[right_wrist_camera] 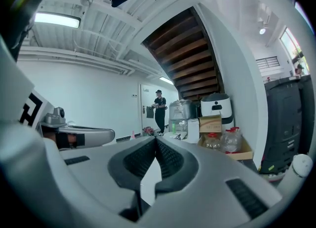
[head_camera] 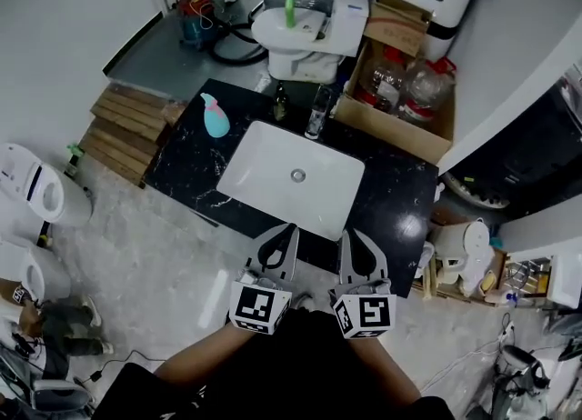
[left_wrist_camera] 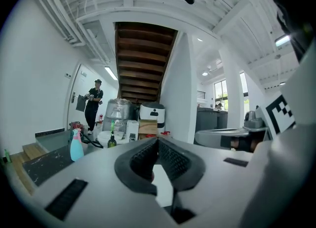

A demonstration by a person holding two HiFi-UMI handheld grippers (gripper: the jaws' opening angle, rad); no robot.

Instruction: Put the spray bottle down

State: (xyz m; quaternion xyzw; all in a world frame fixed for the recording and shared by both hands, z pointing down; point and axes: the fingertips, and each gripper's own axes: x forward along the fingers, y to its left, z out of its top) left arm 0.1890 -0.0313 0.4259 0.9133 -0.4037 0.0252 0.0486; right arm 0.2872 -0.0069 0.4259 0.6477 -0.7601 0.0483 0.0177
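Hovering by one sink point(head_camera: 273, 173), left gripper point(head_camera: 289, 227) and right gripper point(head_camera: 346, 235) are gripping nothing, jaws pressed together; one bottle point(head_camera: 215, 117) is standing apart

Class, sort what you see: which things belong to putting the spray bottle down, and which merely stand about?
Job: spray bottle, upright on the counter; left gripper, right gripper, both shut and empty.
Lying about: sink, dark bottle, toilet, cardboard box, wooden pallet.
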